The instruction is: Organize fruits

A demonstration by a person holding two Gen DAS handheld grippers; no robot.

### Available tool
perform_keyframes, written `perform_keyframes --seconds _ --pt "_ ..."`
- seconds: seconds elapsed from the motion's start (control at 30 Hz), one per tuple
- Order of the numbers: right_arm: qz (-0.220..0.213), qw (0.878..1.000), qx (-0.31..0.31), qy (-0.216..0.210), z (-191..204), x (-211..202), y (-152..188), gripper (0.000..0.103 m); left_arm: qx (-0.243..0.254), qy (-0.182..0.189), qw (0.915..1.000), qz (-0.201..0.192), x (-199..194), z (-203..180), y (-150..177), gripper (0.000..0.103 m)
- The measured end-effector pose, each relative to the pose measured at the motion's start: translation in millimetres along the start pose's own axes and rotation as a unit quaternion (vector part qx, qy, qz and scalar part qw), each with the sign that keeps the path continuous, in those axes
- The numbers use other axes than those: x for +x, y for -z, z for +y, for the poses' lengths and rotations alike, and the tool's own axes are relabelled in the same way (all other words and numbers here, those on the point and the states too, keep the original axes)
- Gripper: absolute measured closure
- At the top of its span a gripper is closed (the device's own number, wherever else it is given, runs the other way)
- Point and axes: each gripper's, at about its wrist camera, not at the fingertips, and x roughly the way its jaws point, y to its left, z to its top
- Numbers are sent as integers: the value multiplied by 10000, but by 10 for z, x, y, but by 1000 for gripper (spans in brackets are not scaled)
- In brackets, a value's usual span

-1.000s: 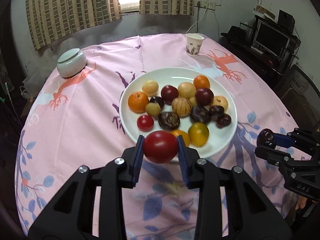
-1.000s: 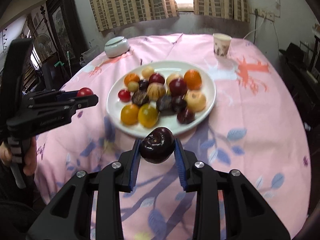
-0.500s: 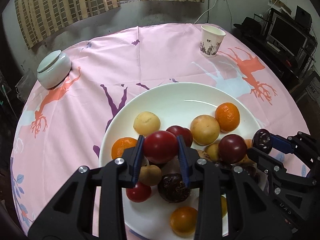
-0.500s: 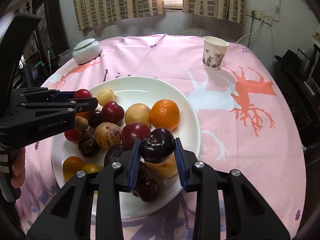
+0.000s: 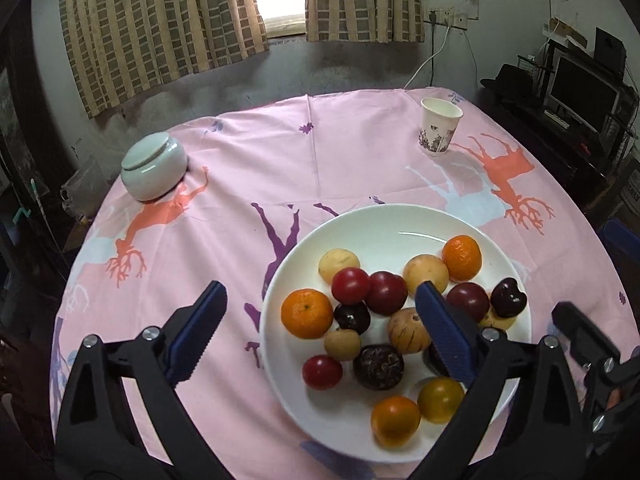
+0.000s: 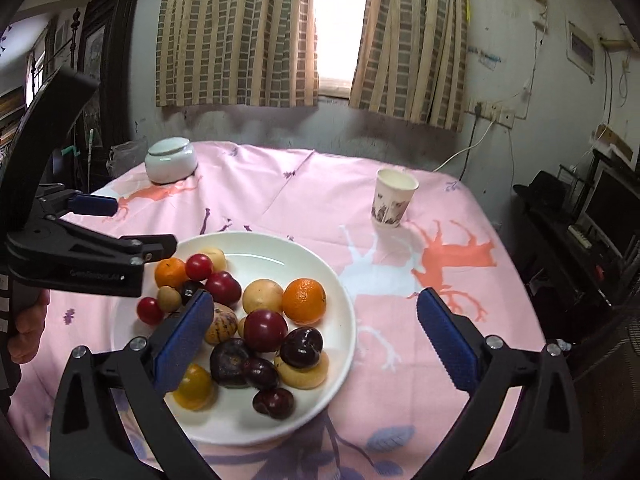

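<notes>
- Pink-clothed bench [image 5: 280, 168] under us.
- Our left gripper [image 5: 320, 332] and right gripper [image 6: 316, 332]: jaws spread wide, released, holding nothing.
- Fruits piled on white plate [image 5: 384, 224]: red tomato [image 5: 350, 285], dark plum [image 6: 301, 347] atop the heap.
- Beyond, paper cup [image 5: 439, 127], lidded jar [image 5: 154, 165].

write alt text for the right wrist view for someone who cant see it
The right claw hangs open and empty over a white plate piled with mixed fruit, including an orange and a dark plum, on a pink tablecloth. The left claw reaches in, also open; a paper cup and lidded jar stand behind.
</notes>
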Motion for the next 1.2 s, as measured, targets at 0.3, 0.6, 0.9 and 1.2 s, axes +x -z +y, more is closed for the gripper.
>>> perform_keyframes --seconds 0.3,0.6,0.9,1.2 --pt "874 9948 527 -8 132 -557 437 1 -104 -105 9996 -221 -836 -111 749 2" --pt "1481 9855 829 68 274 -539 793 1 -93 79 9998 -176 -1044 -271 1104 2" --pt "1338 9882 725 195 301 -655 746 1 -209 65 9996 -196 -1093 -208 1116 2" --pt "1350 9880 739 143 322 -660 728 1 -292 22 9994 -172 -1086 -144 1127 2"
